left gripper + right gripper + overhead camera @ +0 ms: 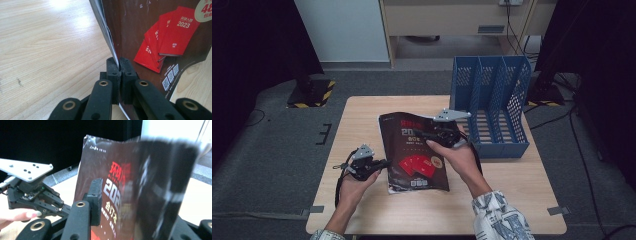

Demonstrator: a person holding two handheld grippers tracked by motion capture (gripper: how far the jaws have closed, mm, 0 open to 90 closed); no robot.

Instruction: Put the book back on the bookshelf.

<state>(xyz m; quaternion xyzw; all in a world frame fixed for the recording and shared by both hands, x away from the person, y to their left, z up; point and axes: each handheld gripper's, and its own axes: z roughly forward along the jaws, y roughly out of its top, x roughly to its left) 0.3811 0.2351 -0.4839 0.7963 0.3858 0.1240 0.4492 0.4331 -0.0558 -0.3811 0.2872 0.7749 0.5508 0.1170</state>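
A dark-covered magazine (414, 150) with red books printed on it is held over the wooden table (362, 115), between both grippers. My left gripper (386, 163) is shut on its left edge; in the left gripper view the jaws pinch the page edges of the magazine (160, 32) at the tips (119, 65). My right gripper (427, 134) is shut on the magazine's upper right part. In the right gripper view the cover (117, 177) stands upright and bent between the jaws, hiding the right one, with the left gripper (30, 190) beyond.
A blue three-slot file rack (492, 100) stands at the table's back right, close to the right hand. Bare wood (50, 50) lies to the left of the magazine. Dark floor surrounds the table, with a stand base (312, 92) at back left.
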